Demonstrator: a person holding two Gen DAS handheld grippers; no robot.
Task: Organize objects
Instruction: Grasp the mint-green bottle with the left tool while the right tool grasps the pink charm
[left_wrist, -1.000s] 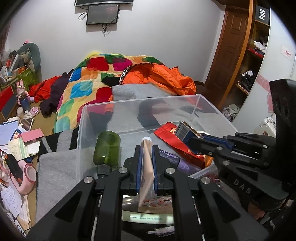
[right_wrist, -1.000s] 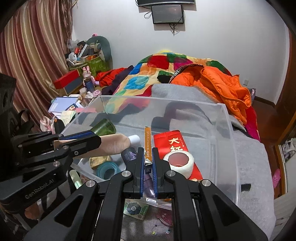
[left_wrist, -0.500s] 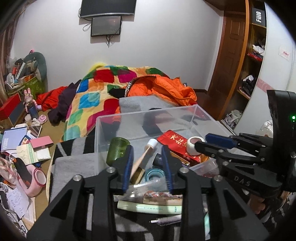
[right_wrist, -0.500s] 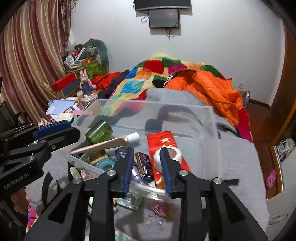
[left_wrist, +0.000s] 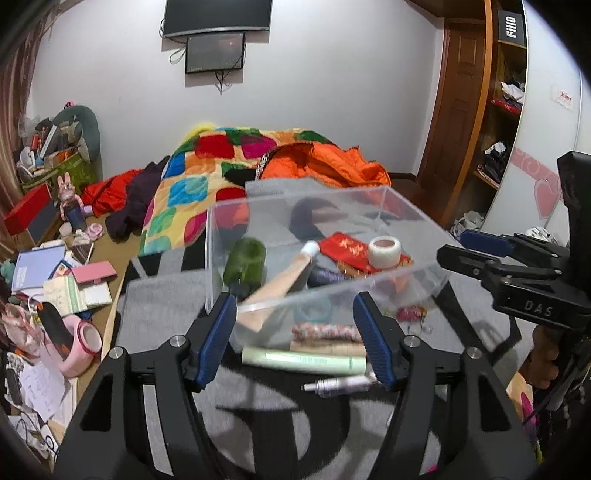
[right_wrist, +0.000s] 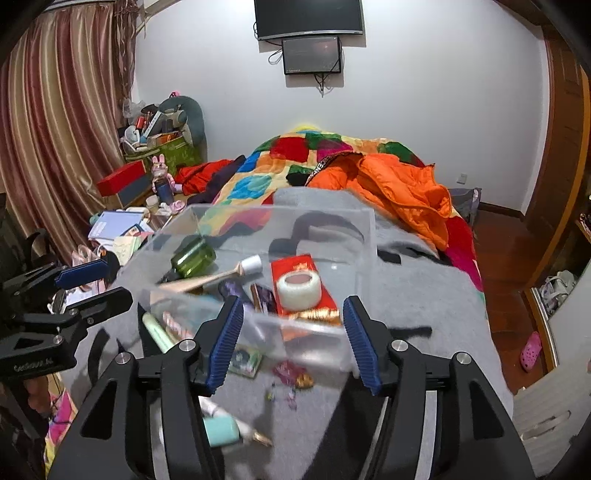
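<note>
A clear plastic box (left_wrist: 369, 206) sits on the grey blanket and holds a green bottle (left_wrist: 245, 262), a beige tube (left_wrist: 284, 277), a red packet (left_wrist: 347, 249) and a tape roll (left_wrist: 384, 251). My left gripper (left_wrist: 293, 310) hovers just short of the box's near wall, its jaws opening with nothing between them. My right gripper (right_wrist: 293, 308) is likewise back from the box (right_wrist: 280, 212), jaws opening and empty. A small dark packet (right_wrist: 264, 295) lies inside beside the tape roll (right_wrist: 298, 290). Each gripper shows at the edge of the other's view.
On the blanket in front of the box lie a pale green tube (left_wrist: 303, 360), a patterned pouch (left_wrist: 325, 332), a silver pen-like item (left_wrist: 340, 386), a teal tube (right_wrist: 221, 430) and wrappers (right_wrist: 291, 373). Clutter covers the floor at left (left_wrist: 55, 288). An orange jacket (right_wrist: 399, 192) lies behind.
The left gripper let go of the beige tube and the right let go of the thin packet; both now lie in the box. Both grippers opened and drew back from it.
</note>
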